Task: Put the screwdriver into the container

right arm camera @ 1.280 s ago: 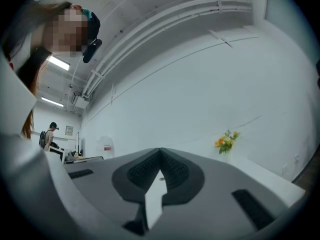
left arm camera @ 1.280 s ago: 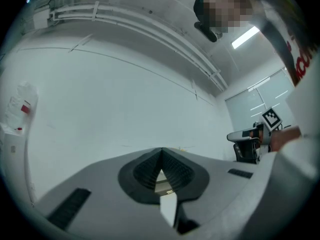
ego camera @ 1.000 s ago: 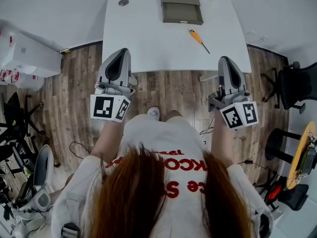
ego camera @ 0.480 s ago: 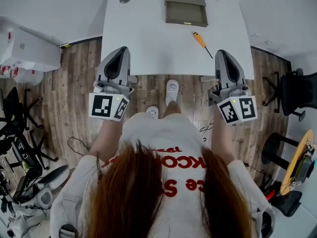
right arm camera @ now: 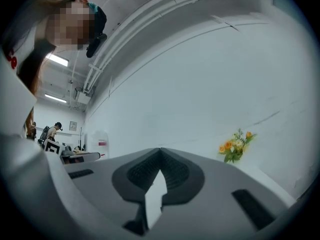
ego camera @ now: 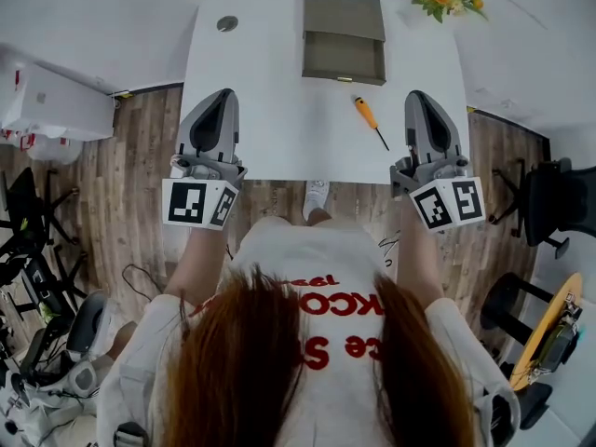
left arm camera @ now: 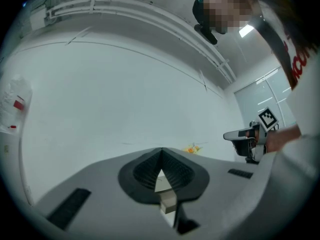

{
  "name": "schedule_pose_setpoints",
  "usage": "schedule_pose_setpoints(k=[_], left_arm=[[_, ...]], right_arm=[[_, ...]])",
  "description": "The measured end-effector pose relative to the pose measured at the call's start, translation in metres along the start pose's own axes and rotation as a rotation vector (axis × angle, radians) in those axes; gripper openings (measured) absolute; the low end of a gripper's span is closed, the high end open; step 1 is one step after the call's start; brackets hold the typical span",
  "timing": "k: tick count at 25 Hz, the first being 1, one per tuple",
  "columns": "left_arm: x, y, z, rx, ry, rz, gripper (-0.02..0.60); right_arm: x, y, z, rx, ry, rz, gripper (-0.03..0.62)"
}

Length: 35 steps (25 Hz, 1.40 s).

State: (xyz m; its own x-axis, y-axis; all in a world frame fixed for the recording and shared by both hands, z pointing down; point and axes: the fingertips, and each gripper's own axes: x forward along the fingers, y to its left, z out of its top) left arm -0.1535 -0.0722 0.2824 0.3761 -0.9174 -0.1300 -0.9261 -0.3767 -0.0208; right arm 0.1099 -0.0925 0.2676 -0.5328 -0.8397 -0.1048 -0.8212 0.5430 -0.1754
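Now the left gripper and right gripper, both clenched empty, have reached the table; the screwdriver lies ungrasped at the right's nine o'clock.

Head view looks steeply down on the tabletop; both gripper views face level toward the wall, sharing the flowers at its far edge.
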Motion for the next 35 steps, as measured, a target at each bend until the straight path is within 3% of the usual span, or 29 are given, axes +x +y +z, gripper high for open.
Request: schedule_pose_setpoints(k=[8,15,35], left_arm=[[0.055,-0.005,-0.01,0.004,-0.005,0.07,0.005],[0.076,-0.007,-0.017,0.001,0.001,0.117,0.005],[0.122,0.004,-0.016,-0.038,-0.011,-0.01,0.005]], right_arm=[[0.036,-0.056,0.002,0.026,0.0,0.062,0.005],[0.063,-0.079,-0.001,0.05,0.011,0.113,0.005],[0.082,-0.072,0.016,0.023,-0.017,0.042,0.005]])
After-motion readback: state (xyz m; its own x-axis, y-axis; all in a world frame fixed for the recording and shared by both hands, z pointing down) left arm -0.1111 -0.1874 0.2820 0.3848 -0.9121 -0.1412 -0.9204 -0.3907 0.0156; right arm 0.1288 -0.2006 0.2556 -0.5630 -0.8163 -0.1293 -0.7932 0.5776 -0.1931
